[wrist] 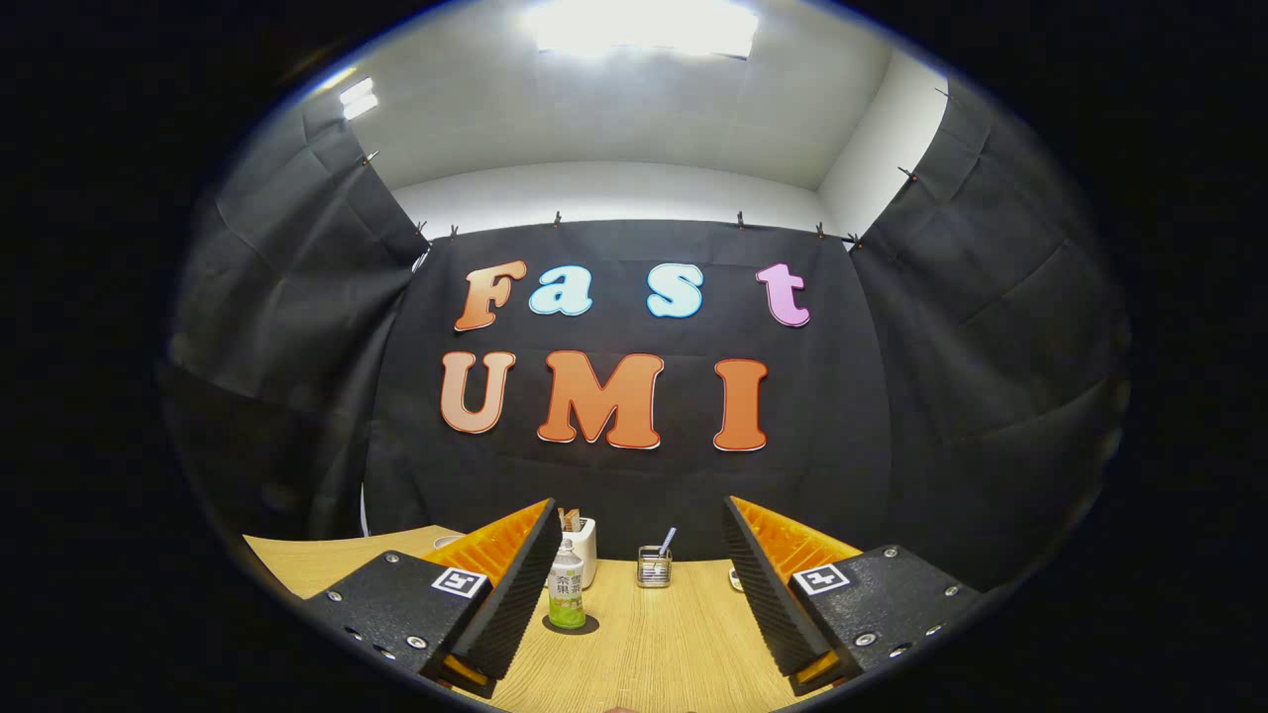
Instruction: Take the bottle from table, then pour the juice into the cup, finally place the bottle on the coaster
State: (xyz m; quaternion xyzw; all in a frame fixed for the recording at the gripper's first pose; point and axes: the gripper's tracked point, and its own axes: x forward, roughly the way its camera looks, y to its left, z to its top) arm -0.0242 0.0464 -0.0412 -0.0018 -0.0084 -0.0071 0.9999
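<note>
Gripper: the gripper [634, 594] has its fingers spread wide, holding nothing.
Bottle: the bottle [567, 586] stands upright on a dark round coaster [571, 625] on the table [654, 654], just ahead of the fingers and close beside the left one.
Stage: this fits the bottle already returned, or one that merely stands there.
Look: clear bottle, pale cap, green-and-white label.
Cup: the glass cup [654, 566] stands beyond, well apart.

Gripper [634, 584] fingers spread wide, empty; bottle [567, 586] upright on dark coaster [572, 625], just ahead on table [654, 644].
</note>
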